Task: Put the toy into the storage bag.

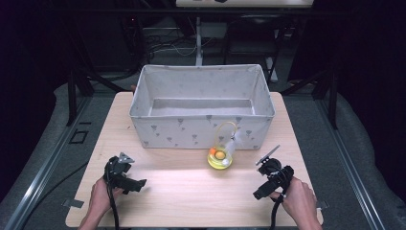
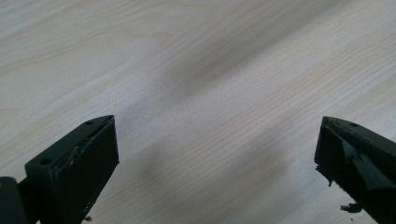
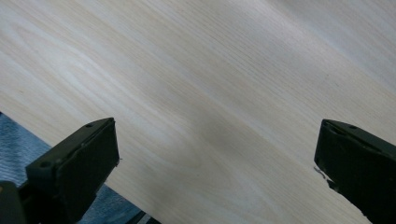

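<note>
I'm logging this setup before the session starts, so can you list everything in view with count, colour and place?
table: one, light wood, centre of the high view.
fabric bin: one, pale grey with small dark motifs, open top, on the far half of the table.
small yellow basket: one, clear yellow with a looped handle, holding orange and white bits too small to name, on the table in front of the bin, right of centre.
hands: two, at the near table edge.
left hand-held gripper: one, black, jaws wide apart over bare wood, near left.
right hand-held gripper: one, black, jaws wide apart over the table's edge, near right.
</note>
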